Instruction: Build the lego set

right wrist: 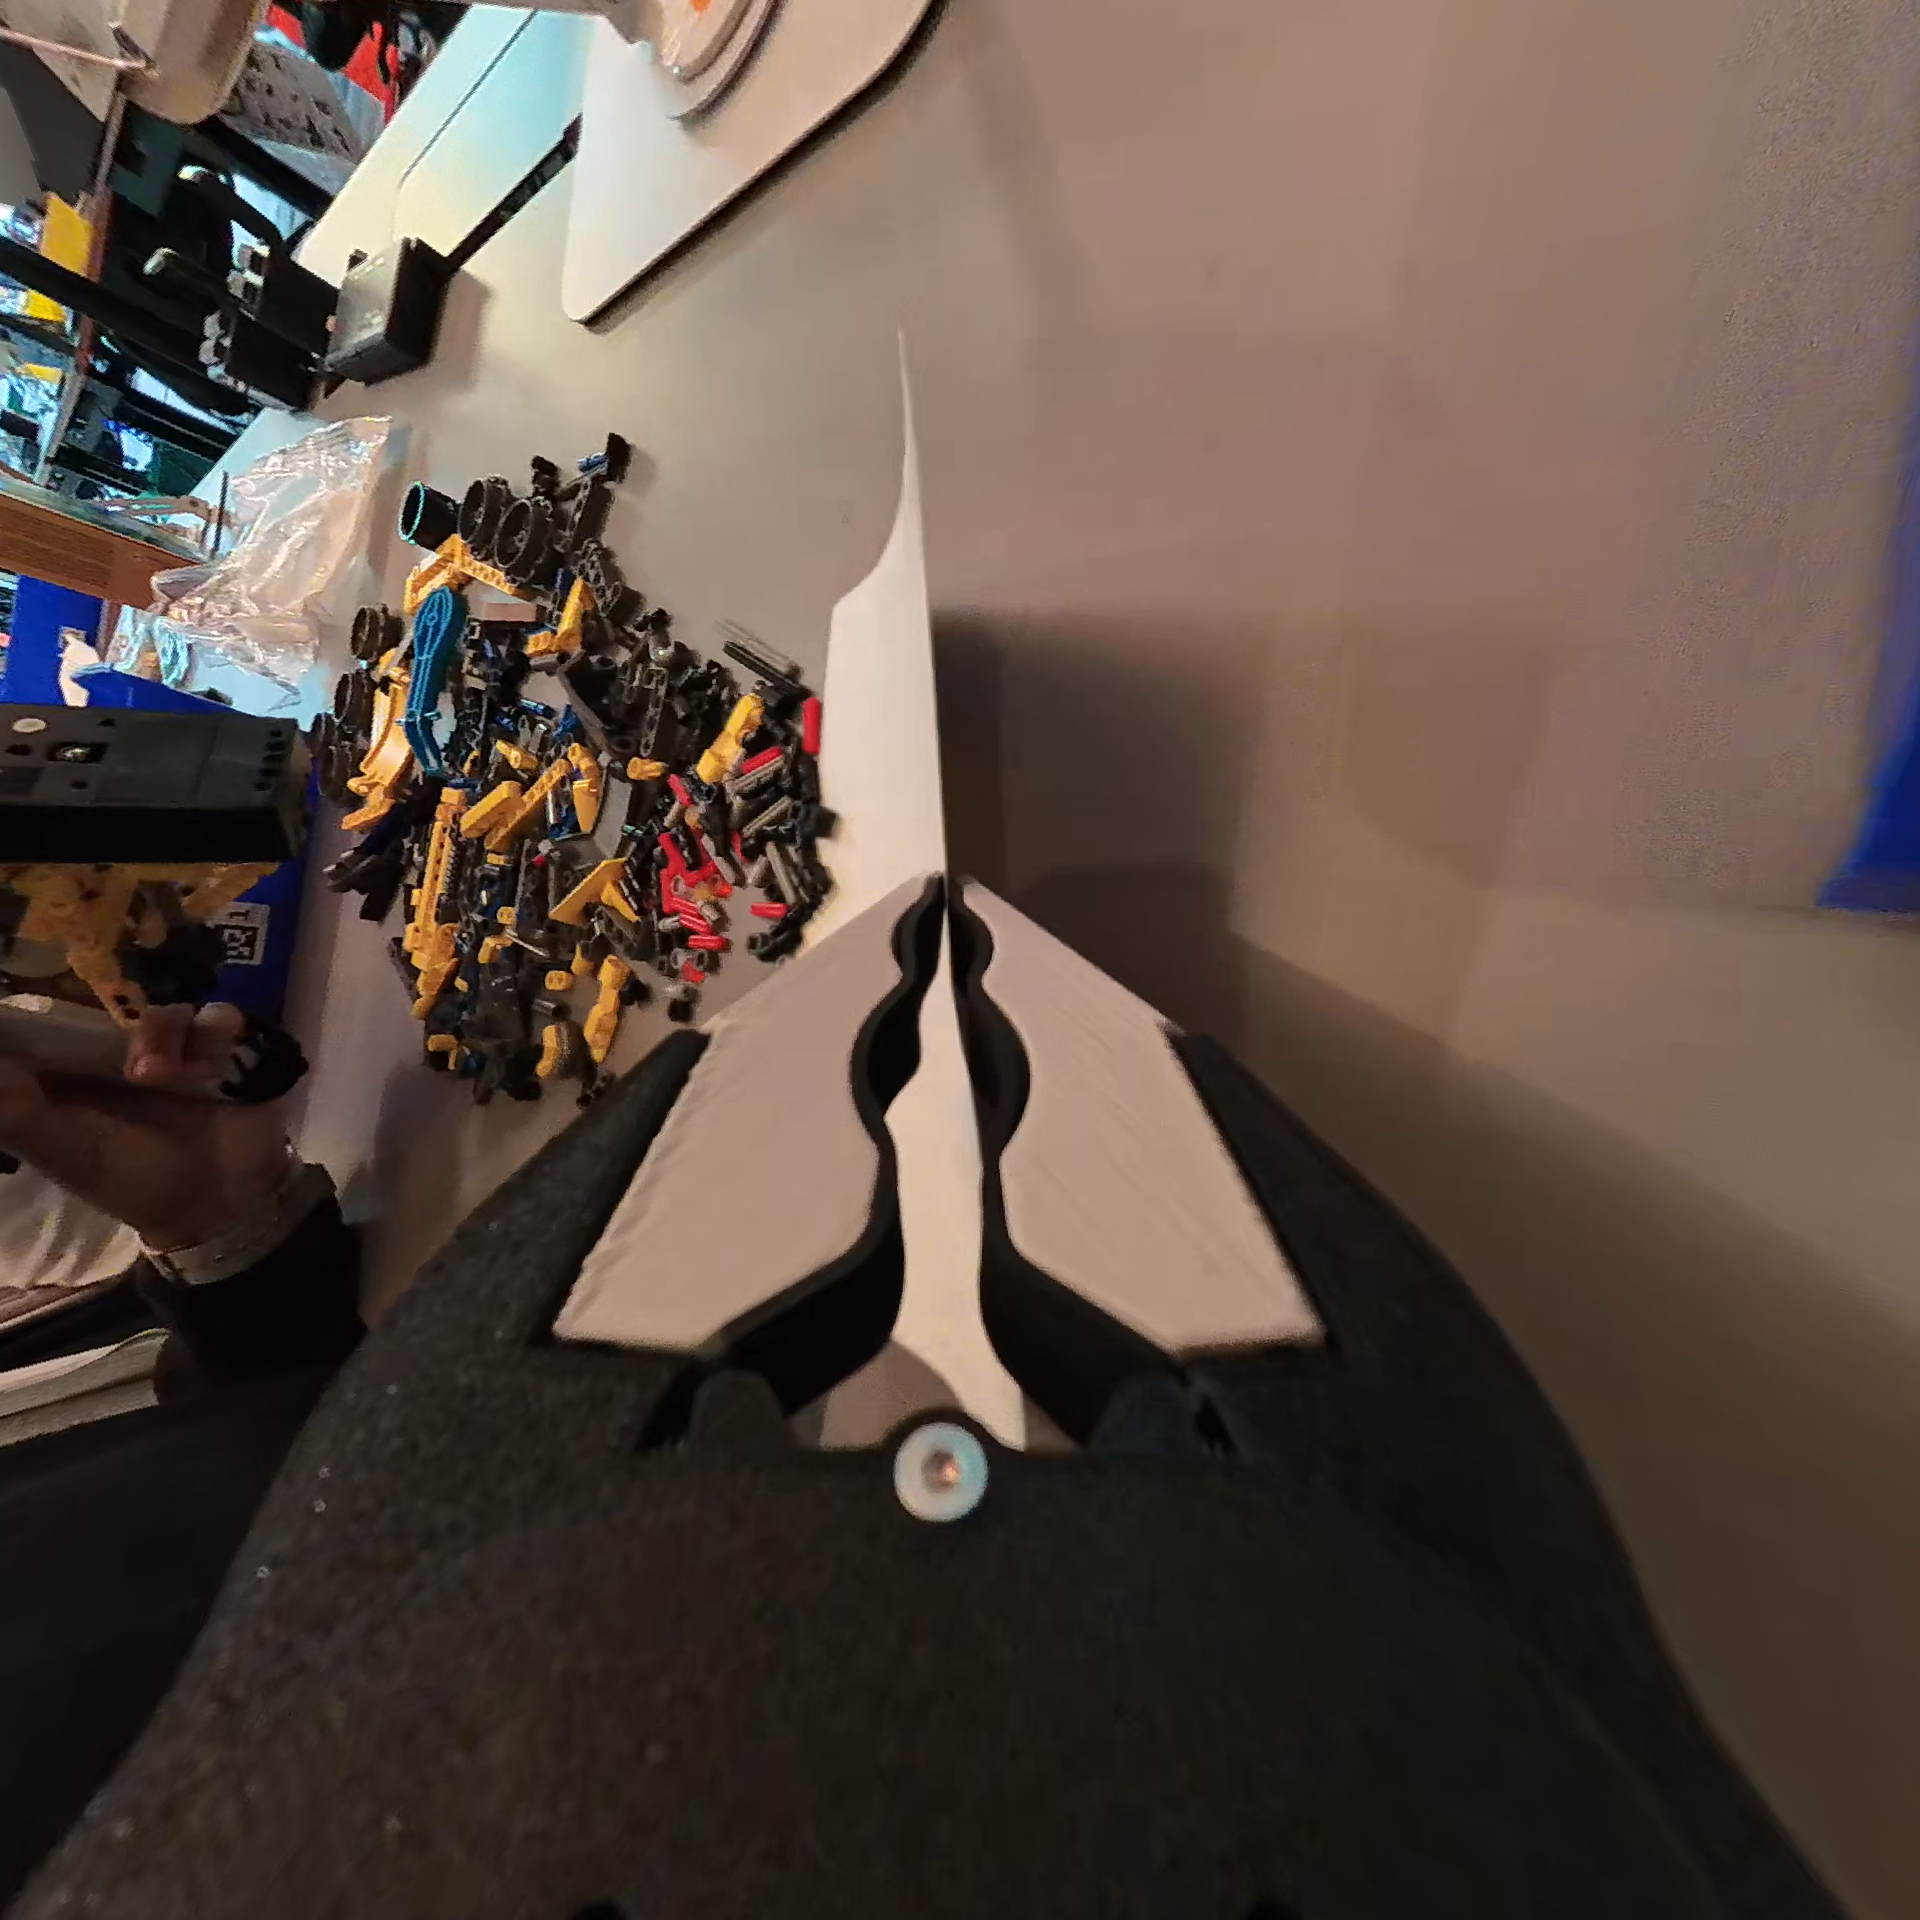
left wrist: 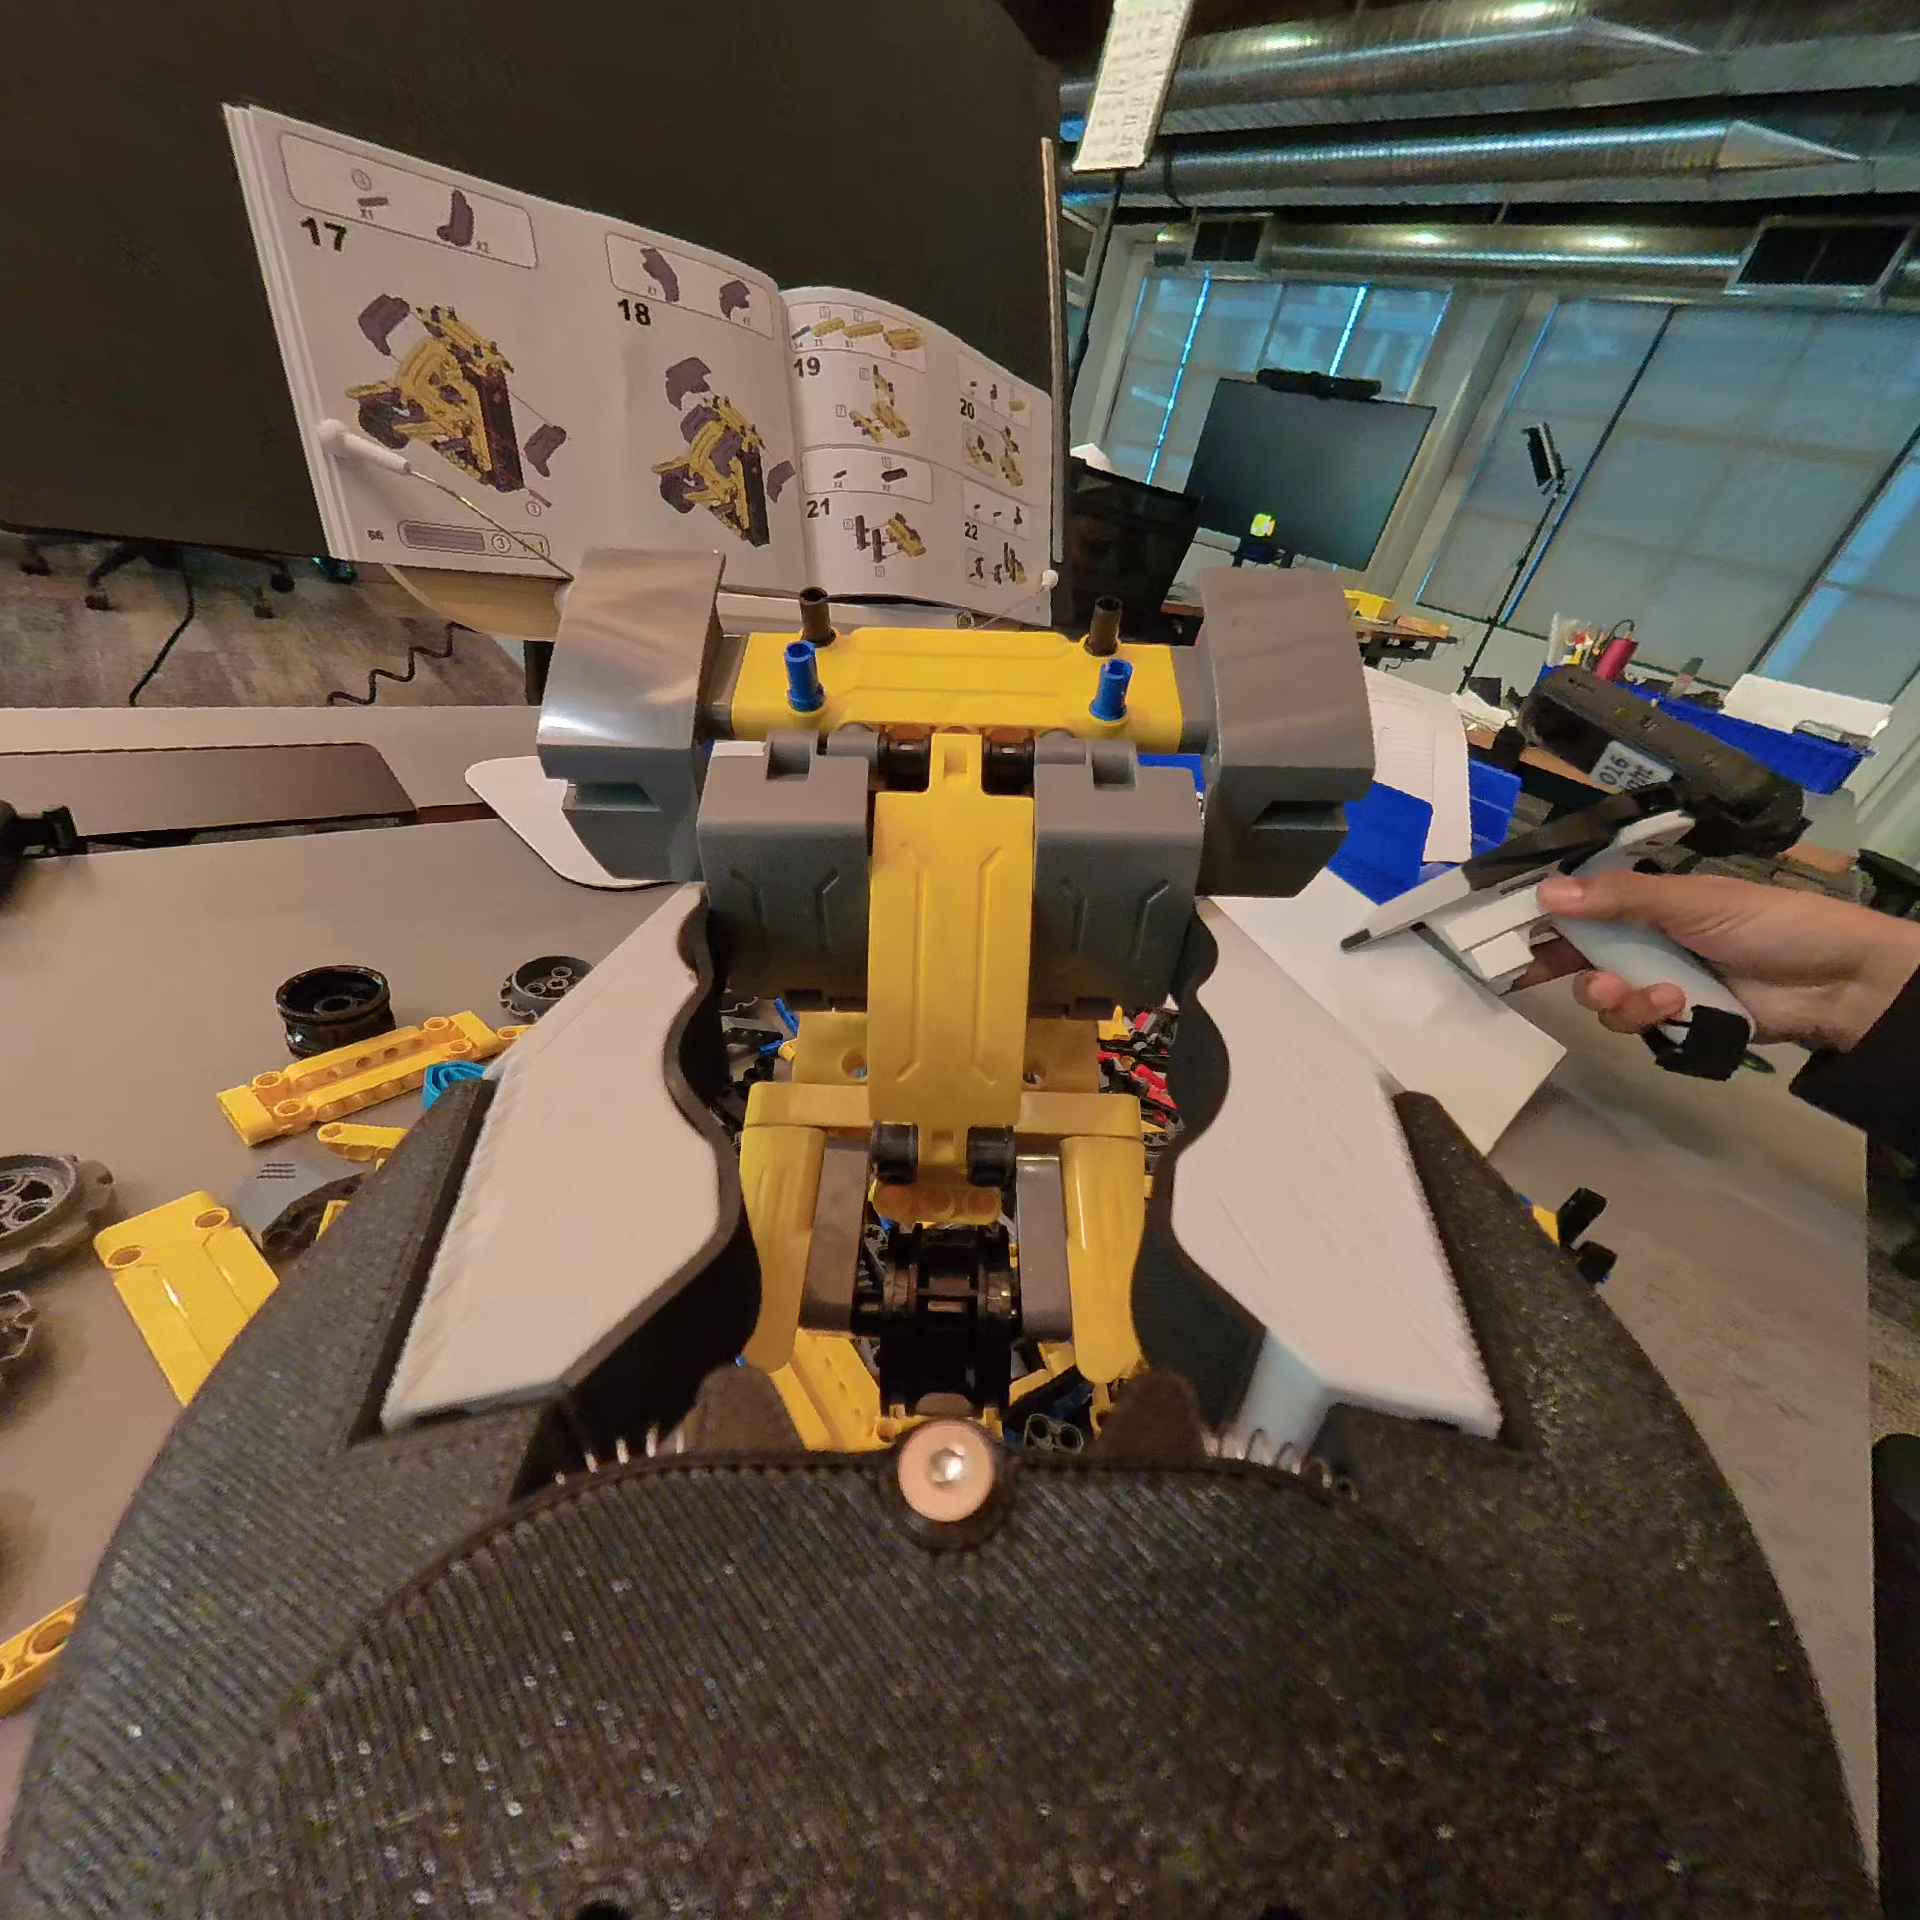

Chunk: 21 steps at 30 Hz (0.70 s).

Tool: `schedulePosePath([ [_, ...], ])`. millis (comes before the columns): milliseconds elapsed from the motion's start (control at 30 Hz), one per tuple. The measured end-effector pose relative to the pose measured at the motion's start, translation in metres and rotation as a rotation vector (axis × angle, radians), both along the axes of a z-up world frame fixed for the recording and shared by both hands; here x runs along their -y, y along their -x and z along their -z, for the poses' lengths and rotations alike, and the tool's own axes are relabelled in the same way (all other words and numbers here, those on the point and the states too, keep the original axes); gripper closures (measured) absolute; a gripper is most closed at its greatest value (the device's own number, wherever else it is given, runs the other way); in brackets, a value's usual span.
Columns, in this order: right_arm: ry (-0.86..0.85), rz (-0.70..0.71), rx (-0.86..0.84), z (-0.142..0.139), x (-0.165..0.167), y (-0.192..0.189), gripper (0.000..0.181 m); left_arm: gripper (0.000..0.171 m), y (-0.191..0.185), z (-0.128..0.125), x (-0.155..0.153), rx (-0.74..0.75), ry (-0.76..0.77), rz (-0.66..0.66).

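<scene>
My left gripper (left wrist: 951, 1060) is clamping the half-built yellow-and-grey plastic brick vehicle (left wrist: 951, 904) above the tabletop; my right gripper (right wrist: 948, 904) is pinching a white paper sheet (right wrist: 904, 665) beside the loose brick pile (right wrist: 582, 769); many parts unfitted.

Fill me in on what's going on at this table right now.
A person holds a two-finger gripper in each hand. The left gripper is clamped on a yellow and grey brick model, held up in front of an open instruction booklet. The right gripper is shut on the edge of a white paper sheet, beside a pile of loose bricks on the grey table.
</scene>
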State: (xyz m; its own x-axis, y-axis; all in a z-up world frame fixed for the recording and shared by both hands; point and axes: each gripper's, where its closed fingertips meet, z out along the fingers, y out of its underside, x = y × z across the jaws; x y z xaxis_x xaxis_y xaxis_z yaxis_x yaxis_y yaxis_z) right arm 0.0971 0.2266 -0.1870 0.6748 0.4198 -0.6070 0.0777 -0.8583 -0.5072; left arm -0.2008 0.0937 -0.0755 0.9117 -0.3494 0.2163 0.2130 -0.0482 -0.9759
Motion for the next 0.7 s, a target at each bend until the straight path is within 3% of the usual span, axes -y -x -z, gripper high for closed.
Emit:
schedulePosePath([
  [700, -0.003, -0.105, -0.024, 0.006, -0.008, 0.077, 0.181, 0.090, 0.000, 0.000, 0.001, 0.009, -0.001, 0.002],
])
